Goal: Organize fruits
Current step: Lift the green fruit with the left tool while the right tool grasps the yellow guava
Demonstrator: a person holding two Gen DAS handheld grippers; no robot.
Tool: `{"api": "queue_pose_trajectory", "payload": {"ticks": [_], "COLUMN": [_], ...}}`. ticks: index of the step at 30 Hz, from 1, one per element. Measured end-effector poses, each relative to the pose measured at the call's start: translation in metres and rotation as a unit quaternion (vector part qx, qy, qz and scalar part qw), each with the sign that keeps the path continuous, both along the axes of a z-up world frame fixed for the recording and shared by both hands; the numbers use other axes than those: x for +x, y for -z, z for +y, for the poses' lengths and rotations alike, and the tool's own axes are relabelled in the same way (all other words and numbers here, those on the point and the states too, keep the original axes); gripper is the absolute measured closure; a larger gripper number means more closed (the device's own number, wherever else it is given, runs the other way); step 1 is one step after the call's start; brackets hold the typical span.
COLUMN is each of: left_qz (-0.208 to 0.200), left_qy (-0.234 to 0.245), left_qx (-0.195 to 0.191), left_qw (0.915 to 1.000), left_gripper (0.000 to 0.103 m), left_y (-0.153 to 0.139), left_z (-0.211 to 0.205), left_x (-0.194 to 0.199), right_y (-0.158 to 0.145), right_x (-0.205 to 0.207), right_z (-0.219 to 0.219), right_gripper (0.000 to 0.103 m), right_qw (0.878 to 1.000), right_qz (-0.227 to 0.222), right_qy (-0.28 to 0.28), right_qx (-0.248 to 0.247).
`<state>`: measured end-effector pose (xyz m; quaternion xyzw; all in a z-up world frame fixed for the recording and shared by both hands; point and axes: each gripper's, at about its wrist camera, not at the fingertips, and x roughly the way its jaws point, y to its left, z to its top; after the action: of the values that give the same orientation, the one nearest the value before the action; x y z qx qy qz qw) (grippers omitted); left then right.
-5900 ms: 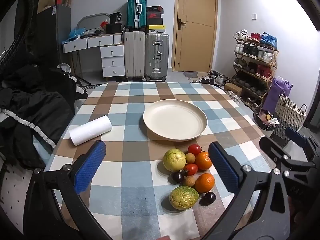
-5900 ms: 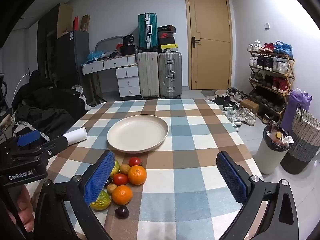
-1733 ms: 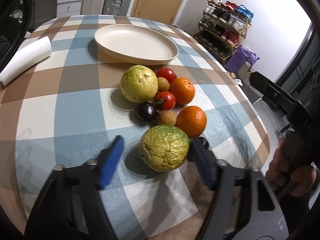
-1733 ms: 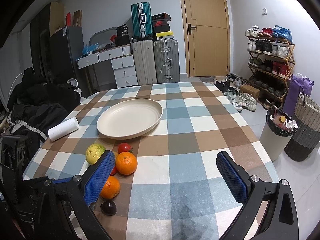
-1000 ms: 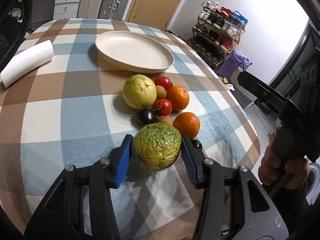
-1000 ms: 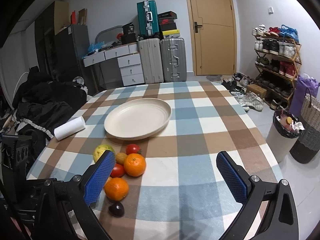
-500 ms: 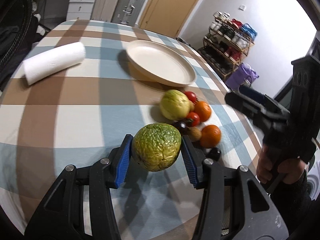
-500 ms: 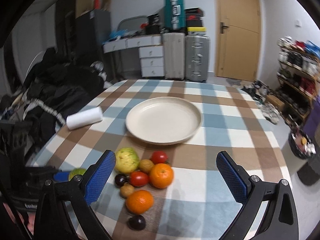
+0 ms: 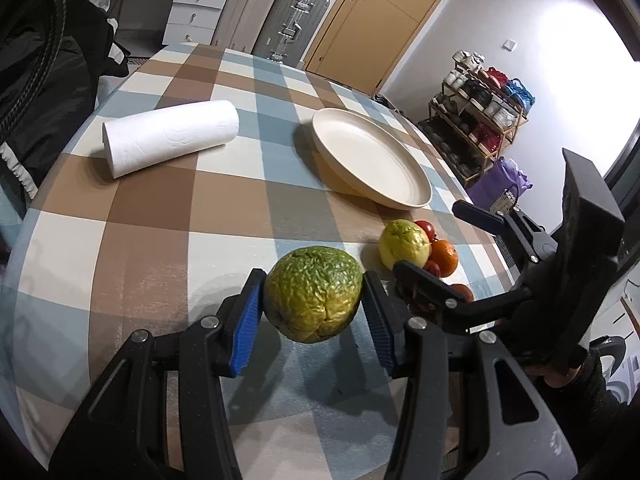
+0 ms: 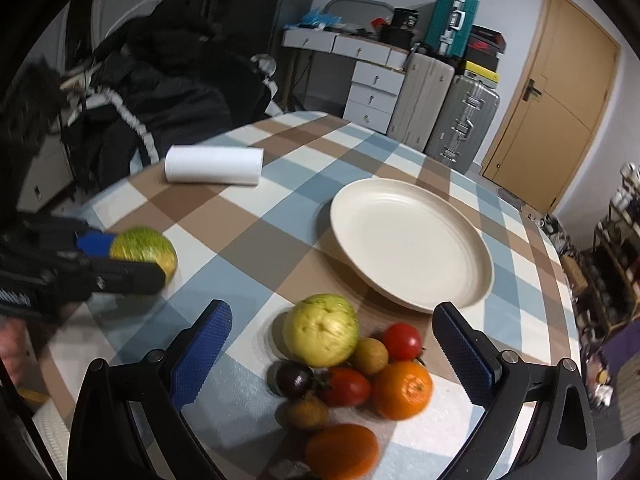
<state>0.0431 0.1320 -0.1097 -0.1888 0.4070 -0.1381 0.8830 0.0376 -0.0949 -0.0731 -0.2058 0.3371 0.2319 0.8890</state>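
My left gripper [image 9: 314, 300] is shut on a wrinkled green fruit [image 9: 314, 294] and holds it just above the checked tablecloth; the same fruit [image 10: 146, 250] shows at the left of the right wrist view. My right gripper [image 10: 326, 338] stands open over the fruit pile, its blue pads [image 10: 202, 354] on either side of a smooth yellow-green fruit [image 10: 320, 330]. Around that fruit lie two red tomatoes [image 10: 402, 340], two oranges [image 10: 402, 388], a dark plum-like fruit [image 10: 294, 378] and small brown fruits. An empty cream plate [image 10: 408, 240] sits beyond the pile.
A roll of paper towel [image 9: 170, 136] lies at the table's left side. Dark clothing is heaped on a chair [image 10: 160, 96] past the left edge. Suitcases [image 10: 460, 116], drawers and a door stand at the back; a shoe rack [image 9: 484, 112] is at the right.
The left gripper carried the green fruit leftward, away from the pile. The right gripper swung left and lower, rolling, so the pile now sits between its fingers.
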Motion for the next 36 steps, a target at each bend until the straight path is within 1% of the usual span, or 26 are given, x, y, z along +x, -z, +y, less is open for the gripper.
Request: {"api": "queue_pose_trajectory", "payload": {"ticks": [2,6,8,13,15,17,20,21,22,23,25,27,28,29,34,36], "left_qz": [0.004,0.005,0.006,0.006,0.005,0.004,0.005,0.005,0.005,0.005,0.005,0.004,0.005,0.005,0.004,0.005], "left_qy": [-0.002,-0.006,-0.006,-0.007,-0.006,-0.006,-0.007,-0.008,-0.009,-0.01,-0.008,-0.006,-0.005,-0.005,-0.005,-0.006], "left_qx": [-0.003,-0.005,-0.006,-0.007,-0.007,-0.005,-0.008,-0.009,-0.009,-0.009,-0.005,-0.004,-0.004,-0.004,-0.002,-0.003], "left_qw": [1.0,1.0,1.0,0.9999,0.9999,1.0,0.9999,0.9999,0.9999,0.9999,0.9999,1.0,1.0,1.0,1.0,1.0], "left_gripper": [0.057,0.057,0.057,0.057,0.057,0.057,0.057,0.057,0.057,0.057,0.057,0.057,0.057,0.057,0.057,0.057], "left_y": [0.003,0.006,0.006,0.007,0.006,0.006,0.006,0.006,0.006,0.005,0.005,0.005,0.005,0.006,0.006,0.006], "left_z": [0.002,0.005,0.005,0.006,0.006,0.006,0.006,0.007,0.008,0.007,0.006,0.004,0.004,0.003,0.003,0.003], "left_x": [0.002,0.001,0.002,0.003,0.003,0.003,0.004,0.005,0.005,0.005,0.006,0.006,0.006,0.006,0.006,0.006], "right_y": [0.006,0.013,0.015,0.02,0.023,0.026,0.027,0.027,0.027,0.028,0.029,0.029,0.029,0.028,0.028,0.027], "right_x": [0.005,0.012,0.014,0.011,0.012,0.013,0.015,0.015,0.015,0.016,0.018,0.019,0.019,0.019,0.019,0.019], "right_z": [0.007,0.012,0.015,0.02,0.022,0.023,0.022,0.022,0.022,0.023,0.023,0.022,0.022,0.022,0.022,0.02], "right_gripper": [0.001,0.002,0.004,0.007,0.011,0.019,0.026,0.027,0.03,0.036,0.042,0.043,0.046,0.052,0.054,0.054], "right_qw": [1.0,1.0,0.999,0.998,0.997,0.997,0.997,0.997,0.996,0.996,0.996,0.996,0.996,0.996,0.997,0.997], "right_qz": [0.002,0.009,0.01,0.001,0.0,0.003,0.011,0.011,0.011,0.013,0.017,0.02,0.02,0.022,0.026,0.031], "right_qy": [0.0,0.004,0.007,0.014,0.014,0.018,0.019,0.02,0.02,0.02,0.021,0.027,0.029,0.027,0.026,0.026], "right_qx": [-0.013,-0.023,-0.029,-0.063,-0.073,-0.081,-0.081,-0.08,-0.081,-0.082,-0.085,-0.082,-0.081,-0.079,-0.073,-0.063]}}
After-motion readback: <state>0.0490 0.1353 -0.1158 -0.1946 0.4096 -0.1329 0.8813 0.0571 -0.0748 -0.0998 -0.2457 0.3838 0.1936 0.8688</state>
